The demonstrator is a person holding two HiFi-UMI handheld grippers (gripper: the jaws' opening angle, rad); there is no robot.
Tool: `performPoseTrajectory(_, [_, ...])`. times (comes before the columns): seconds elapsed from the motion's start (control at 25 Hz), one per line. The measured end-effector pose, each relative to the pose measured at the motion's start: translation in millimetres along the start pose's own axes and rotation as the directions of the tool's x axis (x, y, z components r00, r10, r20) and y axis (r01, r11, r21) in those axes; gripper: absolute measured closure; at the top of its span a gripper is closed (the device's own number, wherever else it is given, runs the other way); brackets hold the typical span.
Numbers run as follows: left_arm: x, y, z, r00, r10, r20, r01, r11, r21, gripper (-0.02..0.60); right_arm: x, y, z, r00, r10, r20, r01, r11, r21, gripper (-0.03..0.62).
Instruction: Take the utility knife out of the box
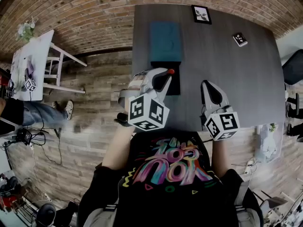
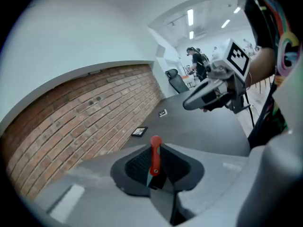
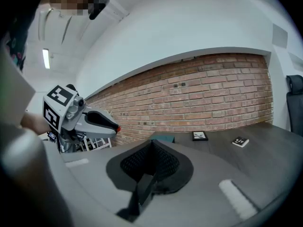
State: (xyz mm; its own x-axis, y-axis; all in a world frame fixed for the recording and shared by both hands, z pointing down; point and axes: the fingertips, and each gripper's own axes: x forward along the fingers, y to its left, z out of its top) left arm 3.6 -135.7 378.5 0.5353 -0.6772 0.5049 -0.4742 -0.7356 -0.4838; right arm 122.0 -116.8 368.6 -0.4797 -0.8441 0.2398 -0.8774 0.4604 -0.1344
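Note:
My left gripper [image 1: 165, 75] is shut on a slim red utility knife [image 2: 155, 157], which stands upright between the black pads, its red end [image 1: 170, 71] poking past the jaws. The gripper hangs above the near left part of the dark grey table [image 1: 236, 79], just over the black box base [image 1: 174, 85]. The teal lid [image 1: 165, 41] lies right behind that base. In the right gripper view the left gripper [image 3: 92, 119] hovers at the left with the red tip showing. My right gripper [image 1: 207, 86] is shut with nothing between its pads [image 3: 150, 167].
A small framed picture [image 1: 201, 14] and a black-and-white marker card [image 1: 240, 39] lie at the table's far side. A white side table [image 1: 35, 63] stands on the wooden floor to the left. A brick wall runs behind the table.

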Motion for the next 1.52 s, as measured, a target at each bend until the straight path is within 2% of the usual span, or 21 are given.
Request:
performPoseTrajectory(0.12, [-13.7, 12.6, -0.1, 0.996, 0.063, 0.060, -0.056, 0.991, -0.124, 0.525, 1.9, 0.3, 0.3, 1.000, 0.005, -0.004, -0.005, 1.000, -0.002, 0.592])
performPoseTrajectory(0.24, [-31.4, 28.8, -2.2, 0.983, 0.127, 0.129, -0.089, 0.959, -0.270, 0.525, 5.3, 4.3, 1.6, 1.000, 0.013, -0.006, -0.013, 1.000, -0.008, 0.592])
performPoseTrajectory(0.36, [-45.3, 41.1, -0.9, 0.962, 0.192, 0.193, -0.096, 0.902, -0.421, 0.525, 9.3, 6.7, 3.3, 1.000, 0.024, -0.011, -0.024, 1.000, -0.020, 0.592])
performPoseTrajectory(0.52, [-55.9, 45.9, -3.3, 0.944, 0.229, 0.239, -0.075, 0.851, -0.520, 0.525, 12.3, 6.1, 8.4, 1.000, 0.023, -0.007, -0.024, 0.999, -0.037, 0.592])
performPoseTrajectory(0.6, [-59.3, 46.6, -6.2, 0.934, 0.258, 0.248, -0.059, 0.794, -0.605, 0.525, 13.1, 4.0, 11.6, 1.000, 0.016, 0.001, -0.016, 0.999, -0.040, 0.592])
performPoseTrajectory(0.64, [-60.6, 46.7, -8.4, 0.930, 0.270, 0.251, -0.053, 0.772, -0.633, 0.525, 13.7, 2.9, 13.3, 1.000, 0.013, 0.007, -0.012, 0.999, -0.040, 0.592])
performPoseTrajectory(0.68, [-61.5, 46.3, -11.1, 0.927, 0.275, 0.254, -0.050, 0.763, -0.644, 0.525, 14.5, 2.1, 14.8, 1.000, 0.011, 0.013, -0.010, 0.999, -0.039, 0.592])
performPoseTrajectory(0.88, [-59.9, 40.1, -20.3, 0.933, 0.253, 0.255, -0.047, 0.789, -0.613, 0.525, 14.2, 2.5, 17.6, 1.000, 0.009, 0.021, -0.008, 0.999, -0.041, 0.594])
performPoseTrajectory(1.0, [-58.1, 39.6, -22.1, 0.937, 0.249, 0.244, -0.046, 0.783, -0.620, 0.525, 13.7, 3.0, 17.0, 1.000, 0.013, 0.018, -0.012, 0.999, -0.045, 0.594])
performPoseTrajectory(1.12, [-55.0, 39.3, -21.1, 0.940, 0.235, 0.246, -0.039, 0.792, -0.609, 0.525, 14.9, 2.8, 16.3, 1.000, 0.017, 0.018, -0.016, 0.999, -0.044, 0.594])
performPoseTrajectory(1.24, [-54.2, 38.1, -21.7, 0.944, 0.231, 0.236, -0.037, 0.783, -0.621, 0.525, 14.6, 3.5, 15.7, 1.000, 0.020, 0.019, -0.019, 0.999, -0.043, 0.594])
performPoseTrajectory(1.52, [-50.5, 33.1, -20.2, 0.949, 0.195, 0.246, -0.016, 0.813, -0.582, 0.525, 14.8, 5.4, 13.1, 0.999, 0.030, 0.016, -0.029, 0.999, -0.044, 0.594])
